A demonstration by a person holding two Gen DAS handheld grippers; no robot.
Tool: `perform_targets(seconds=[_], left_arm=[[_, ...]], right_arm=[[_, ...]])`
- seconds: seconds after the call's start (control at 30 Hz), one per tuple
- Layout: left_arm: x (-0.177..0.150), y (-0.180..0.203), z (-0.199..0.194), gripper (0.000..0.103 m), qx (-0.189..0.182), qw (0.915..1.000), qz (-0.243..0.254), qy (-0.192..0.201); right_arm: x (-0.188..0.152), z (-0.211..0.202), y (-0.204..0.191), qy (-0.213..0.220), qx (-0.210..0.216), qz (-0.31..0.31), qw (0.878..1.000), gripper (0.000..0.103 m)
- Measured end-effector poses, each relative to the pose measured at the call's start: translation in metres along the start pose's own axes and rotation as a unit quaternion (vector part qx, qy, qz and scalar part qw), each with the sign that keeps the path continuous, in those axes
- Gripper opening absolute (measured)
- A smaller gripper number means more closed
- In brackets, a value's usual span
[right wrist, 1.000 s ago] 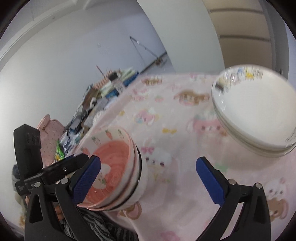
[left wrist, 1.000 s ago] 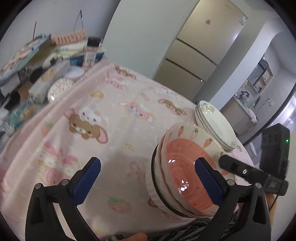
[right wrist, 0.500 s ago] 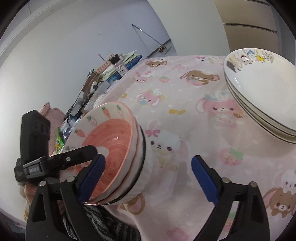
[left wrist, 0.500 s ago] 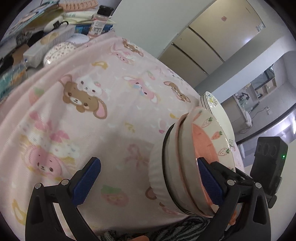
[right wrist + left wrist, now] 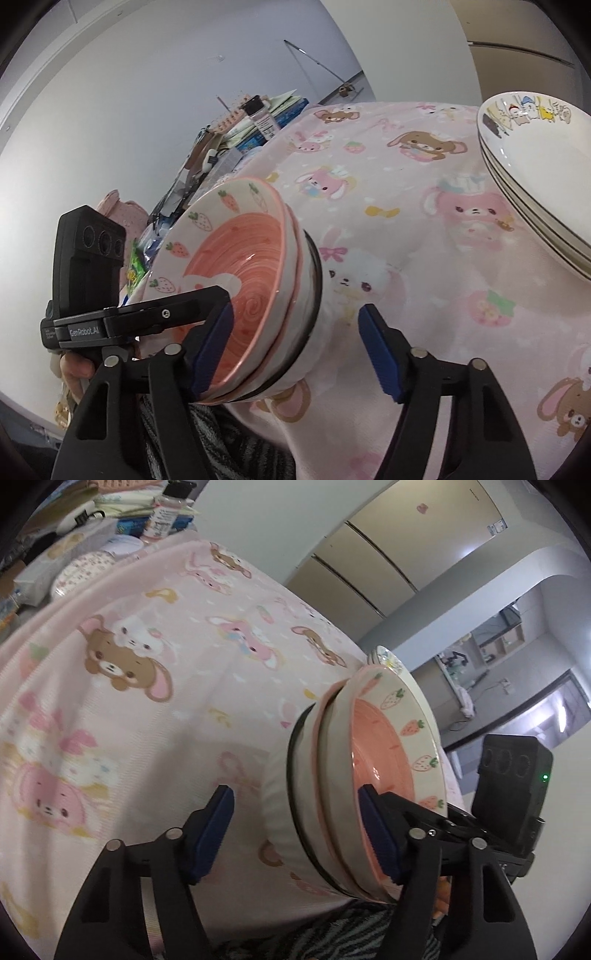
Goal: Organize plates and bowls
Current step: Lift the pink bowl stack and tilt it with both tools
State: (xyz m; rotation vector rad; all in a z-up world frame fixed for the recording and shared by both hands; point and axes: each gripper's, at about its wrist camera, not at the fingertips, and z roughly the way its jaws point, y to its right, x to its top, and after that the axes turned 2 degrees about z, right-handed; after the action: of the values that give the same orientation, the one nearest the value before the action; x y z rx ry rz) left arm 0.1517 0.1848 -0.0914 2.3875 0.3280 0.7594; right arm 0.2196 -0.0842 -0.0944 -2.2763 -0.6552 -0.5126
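A stack of bowls (image 5: 332, 786), the top one pink inside with strawberries and carrots on its rim, stands near the table's front edge; it also shows in the right wrist view (image 5: 251, 295). My left gripper (image 5: 295, 830) is open and straddles the stack's near wall, one finger inside the top bowl, one outside. My right gripper (image 5: 295, 350) is open and straddles the same stack from the other side in the same way. A stack of white plates (image 5: 535, 177) with cartoon prints lies at the right; its edge shows behind the bowls (image 5: 388, 661).
A pink cartoon-print tablecloth (image 5: 155, 672) covers the table. Books, boxes, a small bottle (image 5: 162, 513) and a round patterned dish (image 5: 85, 572) crowd the far left end. A striped garment (image 5: 221, 443) is at the front edge. A fridge (image 5: 406, 550) stands behind.
Both grippers have moved in onto the bowl stack and their jaws have narrowed around its wall. The bowls look unmoved on the table.
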Motion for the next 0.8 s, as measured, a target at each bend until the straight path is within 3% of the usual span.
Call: perform_targets(seconds=[0.3, 0.43, 0.8], left_arm=[[-0.002, 0.01, 0.001, 0.053, -0.003, 0.9997, 0.024, 0.003], [-0.006, 0.018, 0.005, 0.05, 0.013, 0.9986, 0.05, -0.001], [-0.006, 0.012, 0.001, 0.048, 0.004, 0.9993, 0.036, 0.003]], right_arm=[[-0.002, 0.005, 0.004, -0.012, 0.04, 0.018, 0.999, 0.055], [-0.004, 0.004, 0.007, -0.016, 0.047, 0.025, 0.998, 0.043], [-0.004, 0.007, 0.009, -0.008, 0.049, 0.032, 0.998, 0.042]])
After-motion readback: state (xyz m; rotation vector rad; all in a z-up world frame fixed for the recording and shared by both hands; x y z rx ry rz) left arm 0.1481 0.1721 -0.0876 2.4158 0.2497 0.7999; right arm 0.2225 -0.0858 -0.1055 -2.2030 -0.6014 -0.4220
